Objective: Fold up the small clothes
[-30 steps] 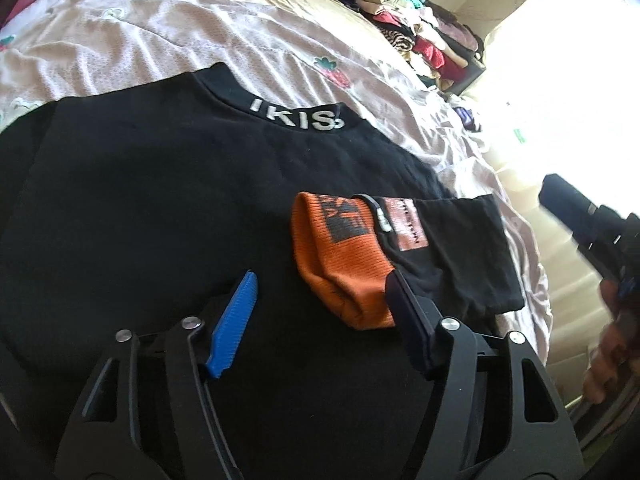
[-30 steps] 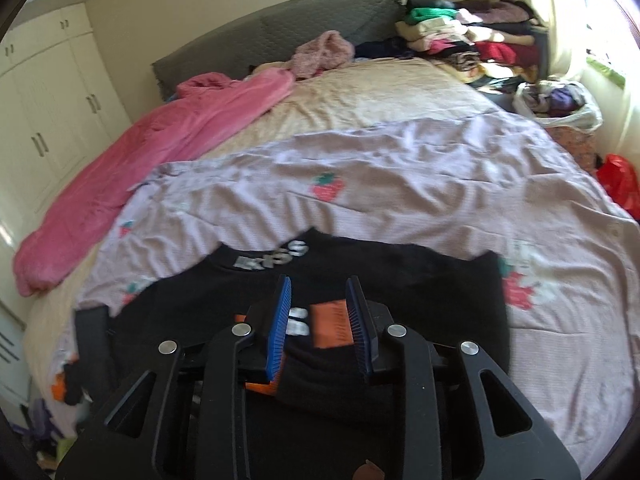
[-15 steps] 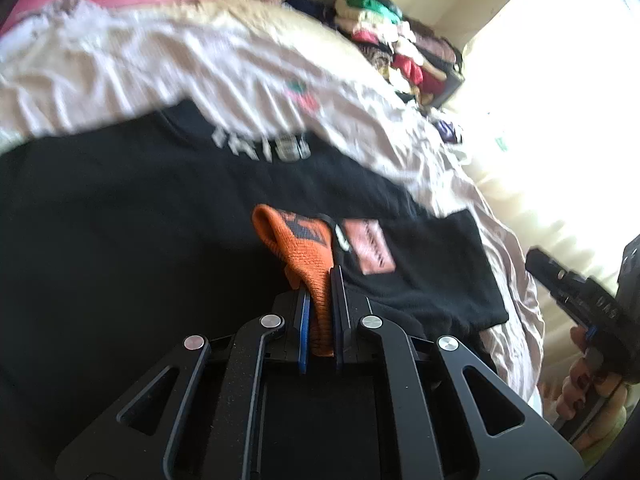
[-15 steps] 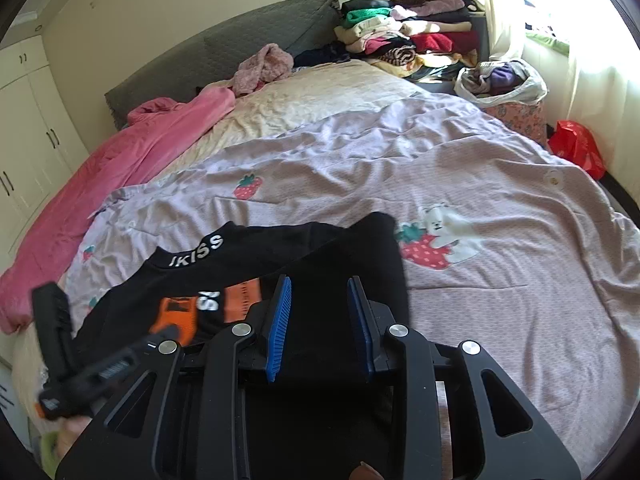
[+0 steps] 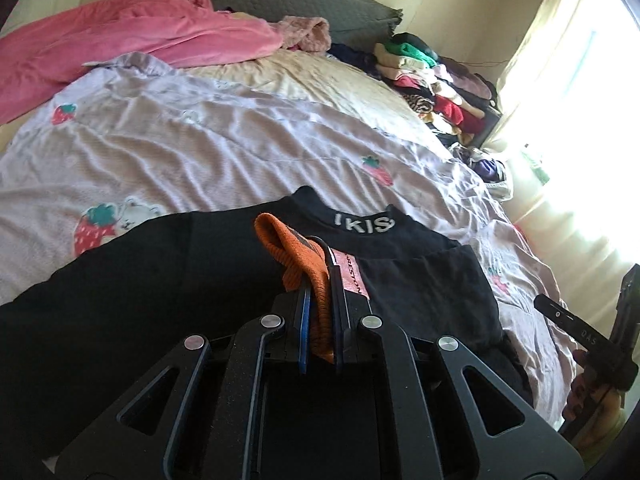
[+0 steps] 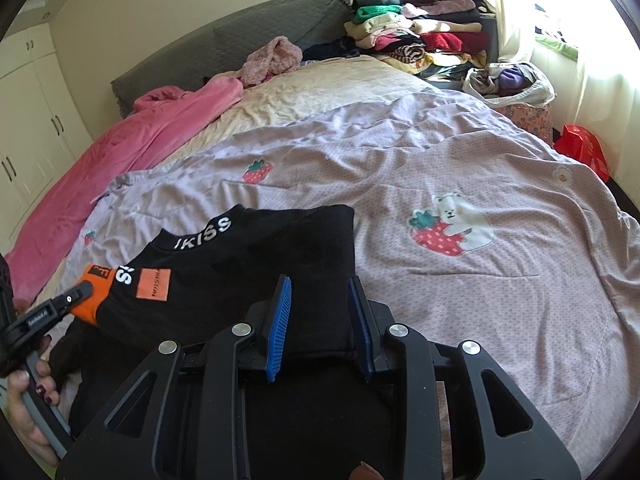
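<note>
Since a second ago the left gripper (image 5: 320,300) has snapped its jaws tight on the ribbed orange cuff (image 5: 308,280) of the black long-sleeved top (image 5: 160,300) and lifted it; the top lies on the lilac strawberry-print quilt (image 5: 224,148), collar toward 12 o'clock. The right gripper (image 6: 320,320) hangs narrowly parted over the black cloth, pinching nothing that I can see. Risk: gripped only at the cuff, the sleeve may drag the body out of line, or the knit may slip free
</note>
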`<state>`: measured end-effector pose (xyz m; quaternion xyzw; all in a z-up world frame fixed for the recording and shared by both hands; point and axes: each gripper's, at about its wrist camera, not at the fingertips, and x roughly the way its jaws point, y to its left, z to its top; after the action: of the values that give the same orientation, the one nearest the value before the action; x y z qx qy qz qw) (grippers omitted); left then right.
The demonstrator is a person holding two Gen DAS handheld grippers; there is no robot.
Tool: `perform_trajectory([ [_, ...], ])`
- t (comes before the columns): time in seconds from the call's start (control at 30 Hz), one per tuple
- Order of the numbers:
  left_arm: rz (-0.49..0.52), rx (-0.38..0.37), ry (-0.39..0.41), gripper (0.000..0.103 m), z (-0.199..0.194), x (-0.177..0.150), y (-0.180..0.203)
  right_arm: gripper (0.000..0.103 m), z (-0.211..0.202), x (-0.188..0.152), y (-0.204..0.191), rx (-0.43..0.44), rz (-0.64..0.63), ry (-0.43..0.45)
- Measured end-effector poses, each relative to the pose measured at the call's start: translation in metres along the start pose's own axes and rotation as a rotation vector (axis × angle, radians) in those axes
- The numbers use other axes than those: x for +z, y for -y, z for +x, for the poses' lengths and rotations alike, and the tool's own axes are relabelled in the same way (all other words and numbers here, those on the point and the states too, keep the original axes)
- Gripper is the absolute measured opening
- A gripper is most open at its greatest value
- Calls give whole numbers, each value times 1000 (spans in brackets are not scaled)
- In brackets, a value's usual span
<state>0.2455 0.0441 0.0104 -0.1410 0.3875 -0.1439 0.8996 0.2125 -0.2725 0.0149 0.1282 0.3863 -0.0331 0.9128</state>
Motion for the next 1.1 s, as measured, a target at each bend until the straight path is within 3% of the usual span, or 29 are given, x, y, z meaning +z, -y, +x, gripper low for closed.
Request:
perform_trajectory([
  [0.2, 34, 80, -74, 4, 7, -5, -11, 29, 10, -5, -19, -4, -70, -28],
  [0.33, 53, 152, -36, 4, -3, -1, -18, 29, 16, -6, -32, -3, -115, -43],
  [0.47, 82, 127, -2, 7, -17, -4, -21, 33, 23, -6, -43, 4, -144, -56],
  [0.57, 79, 66, -50, 10, -6, -7, -13, 33, 32, -8, -52, 6, -176, -67],
  [0.67, 149, 70, -116, 17, 14, -18, 3, 36, 46, -9, -58, 16, -183, -92],
  [0.8, 163, 118, -206, 20, 43, -35, -3, 39, 63, -13, -54, -8, -169, -140],
  [0.93, 127, 86, -213, 21, 46, -36, -11, 42, 89, -22, -37, -74, -123, -226],
  [1.1, 130, 64, -221, 21, 46, -38, -15, 42, 99, -23, -28, -62, -63, -243],
])
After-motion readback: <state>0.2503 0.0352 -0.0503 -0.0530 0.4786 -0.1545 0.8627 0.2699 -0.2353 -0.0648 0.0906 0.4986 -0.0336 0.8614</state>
